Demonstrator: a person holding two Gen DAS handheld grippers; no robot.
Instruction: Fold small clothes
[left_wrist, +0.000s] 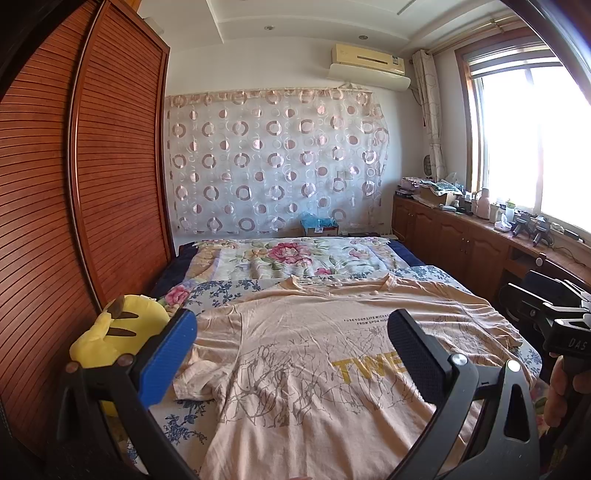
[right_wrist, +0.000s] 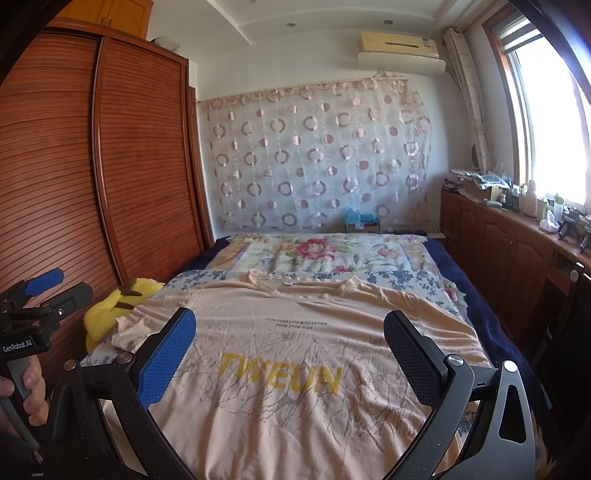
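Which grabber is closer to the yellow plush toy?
Left. The yellow plush toy sits right beside the left gripper, just past its blue finger. The right gripper hovers over the middle of the T-shirt, farther along the bed from the toy.

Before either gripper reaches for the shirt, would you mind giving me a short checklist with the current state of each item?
1. T-shirt spread flat on the bed, print side up: ok.
2. Left gripper open and holding nothing: ok.
3. Right gripper open and holding nothing: ok.
4. Left sleeve lying flat: not ok, it looks rumpled at the edge.
5. Yellow plush toy away from the shirt: not ok, it sits right beside that sleeve.
6. Near hem of the shirt visible for a grasp: cannot tell, it lies below both views.
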